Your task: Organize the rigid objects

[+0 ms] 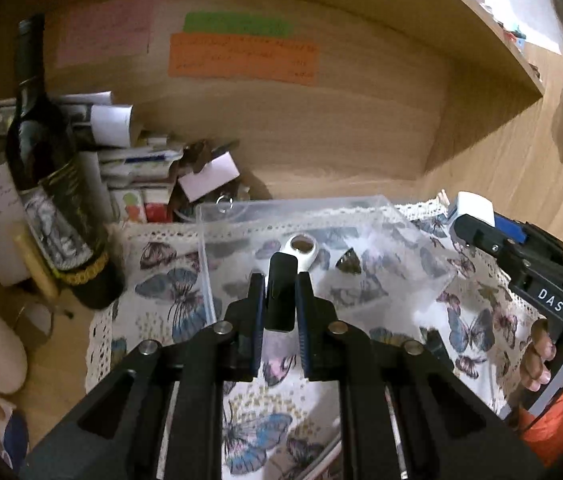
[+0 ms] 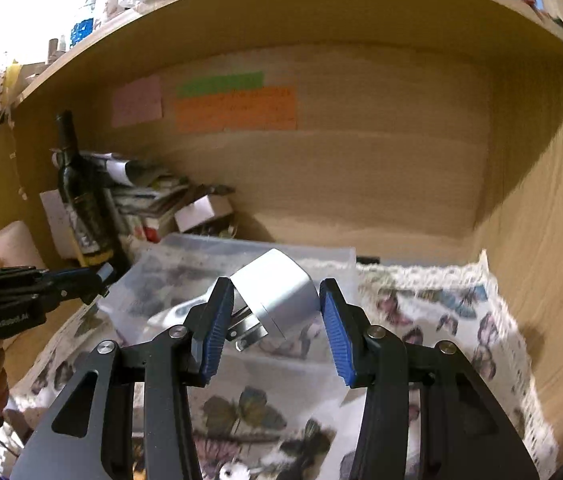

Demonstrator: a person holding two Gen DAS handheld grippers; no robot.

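**Two claws working over a clear box**

A dark bottle is standing off to the left of the left claw, beside a messy pile of papers. Nothing is blocking the way. The left claw is squeezing a black and white tool just above the clear box. The right claw is hanging wide open around a white plug, just over the box. A butterfly cloth is lying underneath.

Wooden shelf, butterfly-print cloth spread across it, clear plastic box on the cloth, dark wine bottle and stacked papers far left.
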